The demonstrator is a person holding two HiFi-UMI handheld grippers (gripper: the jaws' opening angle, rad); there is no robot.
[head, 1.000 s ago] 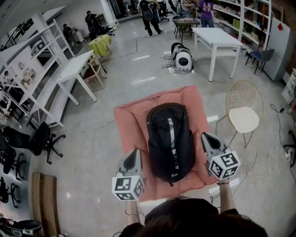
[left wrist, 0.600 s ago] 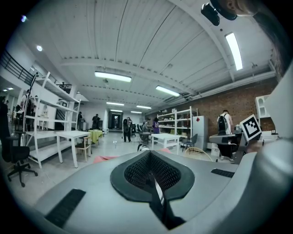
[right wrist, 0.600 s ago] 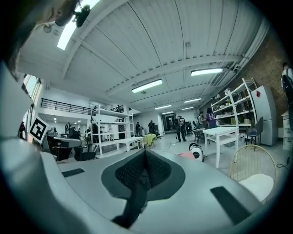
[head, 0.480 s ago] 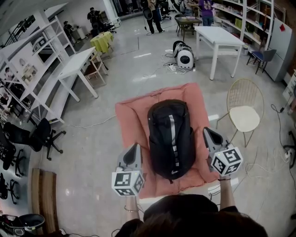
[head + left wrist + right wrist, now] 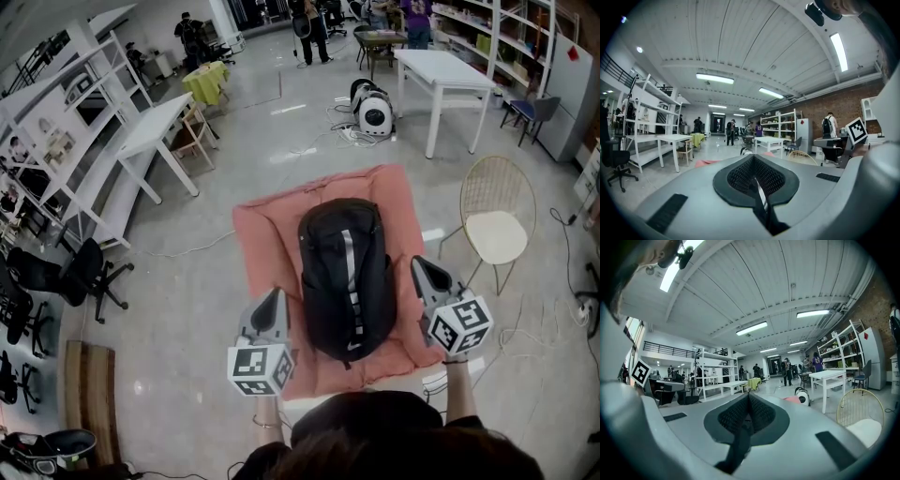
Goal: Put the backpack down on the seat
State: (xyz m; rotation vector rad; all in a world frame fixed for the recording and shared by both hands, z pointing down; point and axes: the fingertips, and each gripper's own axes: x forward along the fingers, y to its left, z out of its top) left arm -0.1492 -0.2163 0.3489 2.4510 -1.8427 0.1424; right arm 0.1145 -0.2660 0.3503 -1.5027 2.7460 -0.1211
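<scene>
A black backpack (image 5: 345, 277) with a grey stripe is seen from above against the pink cushioned seat (image 5: 267, 230); whether it rests on the seat I cannot tell. My left gripper (image 5: 276, 298) is at its left side and my right gripper (image 5: 418, 263) at its right. In the left gripper view the jaws of the left gripper (image 5: 753, 157) are shut on a black strap (image 5: 761, 201). In the right gripper view the right gripper (image 5: 748, 395) is likewise shut on a black strap (image 5: 738, 441). Both straps run back towards the cameras.
A gold wire chair (image 5: 495, 225) with a white cushion stands right of the seat. White tables (image 5: 445, 75) (image 5: 155, 131) stand behind, with a white round device (image 5: 373, 114) and cables on the floor. A black office chair (image 5: 80, 277) is at the left. People stand far back.
The head view has shifted slightly. Both grippers and the backpack keep their places, and the jaws stay shut.
</scene>
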